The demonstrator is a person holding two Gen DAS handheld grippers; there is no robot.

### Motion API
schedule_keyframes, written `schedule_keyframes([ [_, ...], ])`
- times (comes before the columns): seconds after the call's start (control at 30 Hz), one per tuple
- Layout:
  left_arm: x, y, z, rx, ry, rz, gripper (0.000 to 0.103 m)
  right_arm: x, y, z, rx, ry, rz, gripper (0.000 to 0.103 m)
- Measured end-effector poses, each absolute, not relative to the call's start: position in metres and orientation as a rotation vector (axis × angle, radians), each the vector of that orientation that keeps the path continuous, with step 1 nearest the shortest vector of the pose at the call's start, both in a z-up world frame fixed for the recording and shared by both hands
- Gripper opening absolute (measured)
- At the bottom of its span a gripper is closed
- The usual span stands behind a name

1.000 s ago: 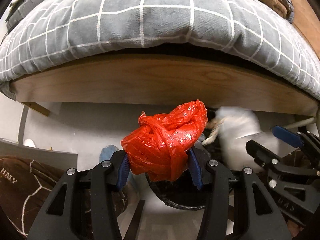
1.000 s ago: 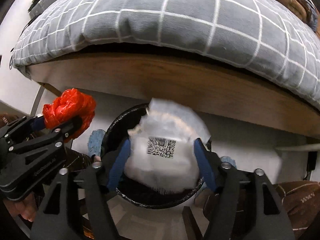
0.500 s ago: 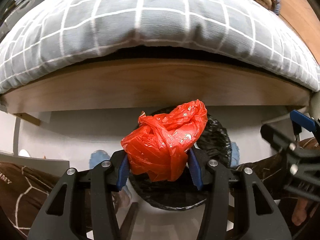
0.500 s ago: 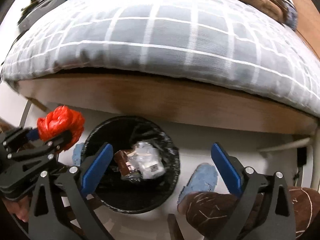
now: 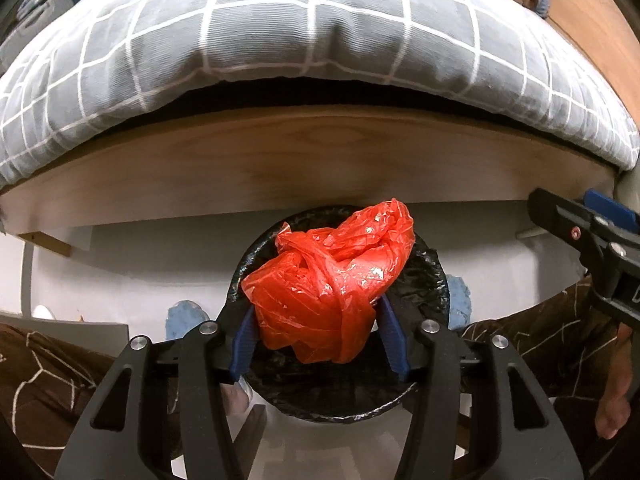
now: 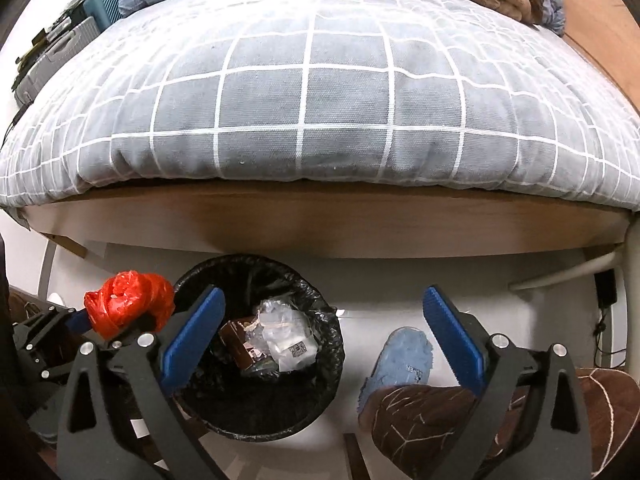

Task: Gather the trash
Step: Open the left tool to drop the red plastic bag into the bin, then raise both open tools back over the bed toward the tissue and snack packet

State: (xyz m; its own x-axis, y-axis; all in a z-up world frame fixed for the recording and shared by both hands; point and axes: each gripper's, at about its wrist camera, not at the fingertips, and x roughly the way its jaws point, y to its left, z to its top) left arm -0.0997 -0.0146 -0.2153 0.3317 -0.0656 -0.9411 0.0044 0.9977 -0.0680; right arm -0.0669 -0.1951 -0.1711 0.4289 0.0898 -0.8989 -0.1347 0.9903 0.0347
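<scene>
Above the black bin [image 5: 434, 280], the red bag [image 5: 328, 292] sits between the left gripper's [image 5: 316, 338] opening fingers [image 5: 243, 338].

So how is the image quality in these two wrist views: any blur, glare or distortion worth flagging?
Left wrist: sharp, strong fisheye bowing of the bed frame, small glare specks on the red plastic bag, deep shadow under the mattress. Right wrist: sharp too, checked duvet bulges from the lens, dark vignette in the corners, bin contents legible.
</scene>
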Motion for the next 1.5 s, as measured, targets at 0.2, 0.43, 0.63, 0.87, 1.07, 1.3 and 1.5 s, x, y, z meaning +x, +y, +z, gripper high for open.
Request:
schedule_keyframes([
  [0.2, -0.1, -0.016, -0.218, -0.036, 1.216, -0.035, 0.079, -0.066, -0.19, -0.175, -0.05, 1.123, 0.146, 0.095],
  [0.43, -0.1, -0.009, -0.21, -0.042, 1.183, 0.004, 0.097, -0.067, -0.192, -0.174, -0.058, 1.116, 0.138, 0.095],
  [0.63, -0.106, -0.007, -0.19, -0.025, 1.124, 0.025, 0.097, -0.069, -0.196, -0.157, -0.048, 1.078, 0.13, 0.095],
  [0.87, -0.096, -0.004, -0.165, -0.051, 1.077, 0.055, 0.097, -0.068, -0.202, -0.129, -0.062, 1.001, 0.098, 0.095],
  [1.07, -0.083, 0.002, -0.137, -0.105, 1.045, 0.071, 0.097, -0.06, -0.219, -0.09, -0.021, 0.911, 0.064, 0.095],
  [1.3, -0.059, 0.002, -0.092, -0.089, 0.957, 0.059, 0.097, -0.039, -0.227, -0.053, -0.002, 0.836, 0.063, 0.095],
  [1.5, -0.025, 0.003, -0.064, -0.067, 0.907, 0.054, 0.097, -0.001, -0.231, -0.035, 0.003, 0.807, 0.066, 0.095],
])
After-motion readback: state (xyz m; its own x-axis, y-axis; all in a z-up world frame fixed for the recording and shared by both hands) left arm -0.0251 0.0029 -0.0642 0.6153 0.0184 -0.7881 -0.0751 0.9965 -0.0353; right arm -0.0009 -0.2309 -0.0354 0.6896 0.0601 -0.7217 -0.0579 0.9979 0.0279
